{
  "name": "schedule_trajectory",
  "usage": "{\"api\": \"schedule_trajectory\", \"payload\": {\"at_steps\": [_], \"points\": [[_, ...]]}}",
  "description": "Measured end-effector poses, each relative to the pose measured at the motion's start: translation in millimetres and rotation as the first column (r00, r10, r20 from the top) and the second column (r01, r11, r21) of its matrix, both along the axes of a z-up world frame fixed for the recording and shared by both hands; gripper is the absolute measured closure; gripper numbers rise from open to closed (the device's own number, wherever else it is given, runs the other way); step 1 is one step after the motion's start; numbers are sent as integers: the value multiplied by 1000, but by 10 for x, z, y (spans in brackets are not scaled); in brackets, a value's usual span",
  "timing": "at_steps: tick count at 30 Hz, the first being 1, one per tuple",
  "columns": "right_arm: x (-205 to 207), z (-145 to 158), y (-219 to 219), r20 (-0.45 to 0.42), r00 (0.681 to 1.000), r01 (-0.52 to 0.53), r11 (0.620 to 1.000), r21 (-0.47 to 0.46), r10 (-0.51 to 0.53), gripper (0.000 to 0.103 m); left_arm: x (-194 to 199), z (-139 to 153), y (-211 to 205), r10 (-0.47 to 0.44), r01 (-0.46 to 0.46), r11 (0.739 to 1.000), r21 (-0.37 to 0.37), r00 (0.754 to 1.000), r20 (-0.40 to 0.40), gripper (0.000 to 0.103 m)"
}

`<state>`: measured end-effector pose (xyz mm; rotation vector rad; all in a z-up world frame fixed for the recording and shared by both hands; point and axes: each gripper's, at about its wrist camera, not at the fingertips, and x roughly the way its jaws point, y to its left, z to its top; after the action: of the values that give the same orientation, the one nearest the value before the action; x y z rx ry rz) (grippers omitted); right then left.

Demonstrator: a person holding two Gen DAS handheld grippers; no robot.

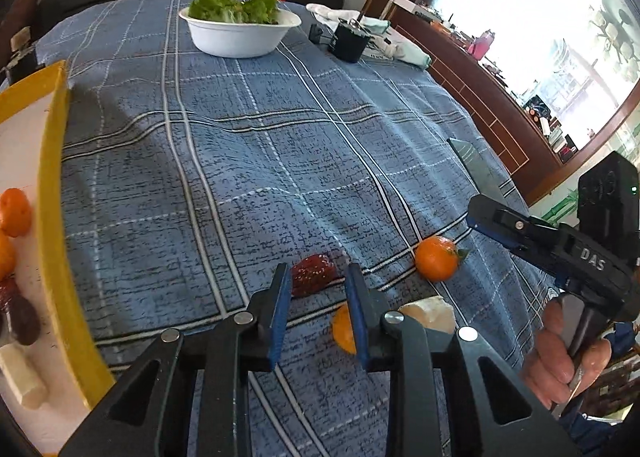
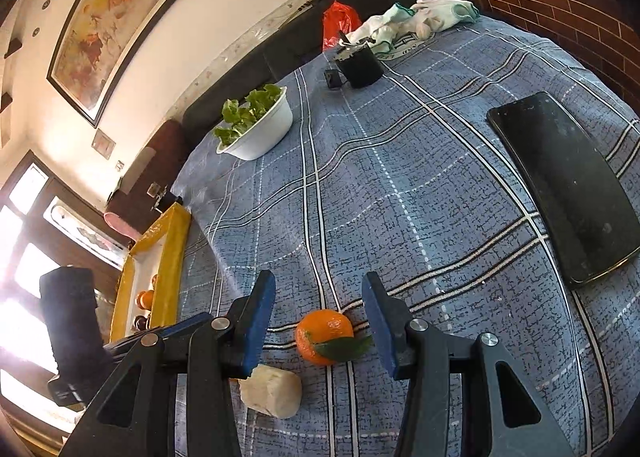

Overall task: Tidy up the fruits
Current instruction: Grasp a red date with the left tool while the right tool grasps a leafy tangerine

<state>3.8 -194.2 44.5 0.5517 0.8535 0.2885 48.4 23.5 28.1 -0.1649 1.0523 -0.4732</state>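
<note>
**Loose fruit on the cloth, tray part filled: approach to the next pick.**
Take the yellow tray [image 1: 54, 177] as your reference: it already holds tangerines, dark red pieces and a pale chunk. The fruit not yet sorted lies on the plaid cloth [image 1: 248, 161], well apart from the tray. Farthest from the tray is the leafed tangerine [image 2: 325, 337], which sits in the gap of your right gripper [image 2: 319, 279]; the jaws stand apart and touch neither side of it. Your left gripper [image 1: 317, 269] holds nothing, its jaws narrowly parted, with the red berry-like fruit [image 1: 312, 273] just beyond its tips. A white chunk [image 2: 272, 391] and a half-hidden orange piece [image 1: 344, 331] lie beside these. The step in hand appears to be the reach. Next you would likely lower the right jaws around the tangerine, close gently, then carry it to the tray.
</note>
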Motion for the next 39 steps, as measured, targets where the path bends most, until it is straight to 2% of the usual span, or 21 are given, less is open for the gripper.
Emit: {"api": "schedule_trajectory", "payload": {"at_steps": [4,8,14,18,22,27,36,39], "points": [[-2,-6,0,-3,1000,-5,1000,6,5,53,2,-19,-46,-8,8,1000,17,1000,26,77],[-2,-6,3,-3,1000,-6,1000,6,6,53,19,-128,-84,-22,22,1000,2,1000,3,77],[2,-20,16,-7,1000,-9,1000,2,9,53,16,-150,-2,-10,10,1000,-28,1000,9,77],[16,-32,22,-13,1000,-10,1000,-2,10,53,-30,-159,31,3,-2,999,-48,1000,21,84],[35,-50,39,-24,1000,-16,1000,-7,16,53,-37,-163,90,24,-23,998,-53,999,21,84],[55,-63,61,-31,999,-21,1000,-13,20,53,-8,-161,108,34,-33,998,-46,999,24,84],[51,-55,74,-28,999,-27,1000,-15,26,53,39,-137,-63,10,-13,999,44,998,62,84],[50,-62,91,-34,999,-33,999,-29,32,53,32,-143,-44,24,-27,999,37,997,70,84]]}}
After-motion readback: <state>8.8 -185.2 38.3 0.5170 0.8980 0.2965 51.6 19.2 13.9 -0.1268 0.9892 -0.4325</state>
